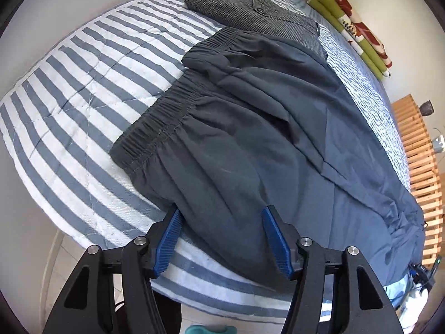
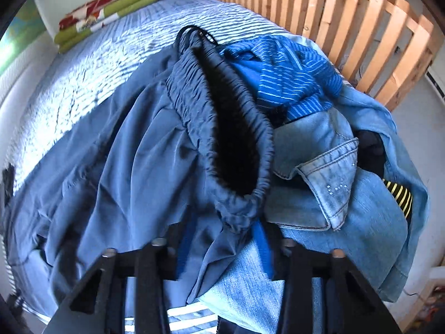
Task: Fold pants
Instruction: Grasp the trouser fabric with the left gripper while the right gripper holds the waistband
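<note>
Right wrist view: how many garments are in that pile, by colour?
Slate-blue pants: 1
Bright blue striped garment: 1
Light denim: 1, maybe more
Yellow-and-black striped piece: 1
Total: at least 4; a dark item behind the denim is unclear.

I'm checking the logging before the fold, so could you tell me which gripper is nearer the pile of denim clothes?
Right. The right gripper hangs directly beside the denim pile, over blue pants fabric. The left gripper straddles the dark grey pants; no denim shows there.
</note>
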The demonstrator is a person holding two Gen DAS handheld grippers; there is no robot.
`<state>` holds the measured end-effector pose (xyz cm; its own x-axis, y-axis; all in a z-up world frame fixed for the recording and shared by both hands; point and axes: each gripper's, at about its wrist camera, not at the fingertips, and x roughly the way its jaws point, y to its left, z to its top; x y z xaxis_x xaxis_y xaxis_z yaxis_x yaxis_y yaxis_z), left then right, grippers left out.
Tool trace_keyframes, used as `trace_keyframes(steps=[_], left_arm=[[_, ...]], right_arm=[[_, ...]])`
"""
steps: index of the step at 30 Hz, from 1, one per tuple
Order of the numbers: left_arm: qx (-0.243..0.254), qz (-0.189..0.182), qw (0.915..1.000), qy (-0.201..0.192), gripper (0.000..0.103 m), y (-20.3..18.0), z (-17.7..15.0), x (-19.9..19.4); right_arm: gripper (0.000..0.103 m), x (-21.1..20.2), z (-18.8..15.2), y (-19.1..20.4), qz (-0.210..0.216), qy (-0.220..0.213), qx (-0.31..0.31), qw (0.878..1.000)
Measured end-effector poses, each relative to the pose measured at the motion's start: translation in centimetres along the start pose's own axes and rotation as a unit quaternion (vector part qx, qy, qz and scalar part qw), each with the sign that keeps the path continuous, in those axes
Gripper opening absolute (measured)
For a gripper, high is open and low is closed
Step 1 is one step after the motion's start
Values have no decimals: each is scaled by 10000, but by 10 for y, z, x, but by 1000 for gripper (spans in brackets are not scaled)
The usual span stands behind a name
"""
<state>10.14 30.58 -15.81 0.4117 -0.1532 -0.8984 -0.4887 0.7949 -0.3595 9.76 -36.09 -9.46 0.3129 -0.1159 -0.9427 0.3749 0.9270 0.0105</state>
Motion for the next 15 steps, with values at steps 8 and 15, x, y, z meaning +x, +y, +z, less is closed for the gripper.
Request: trace_keyframes(steps=[8, 15], left_arm=[[-174, -106, 9994, -278, 2, 0, 2, -5], [-269, -580, 9939, -897, 2, 8, -4, -69]], right_arm=[[8, -15, -1, -13, 123, -156, 144, 9997], [7, -67, -4, -51, 566, -660, 663, 9940]])
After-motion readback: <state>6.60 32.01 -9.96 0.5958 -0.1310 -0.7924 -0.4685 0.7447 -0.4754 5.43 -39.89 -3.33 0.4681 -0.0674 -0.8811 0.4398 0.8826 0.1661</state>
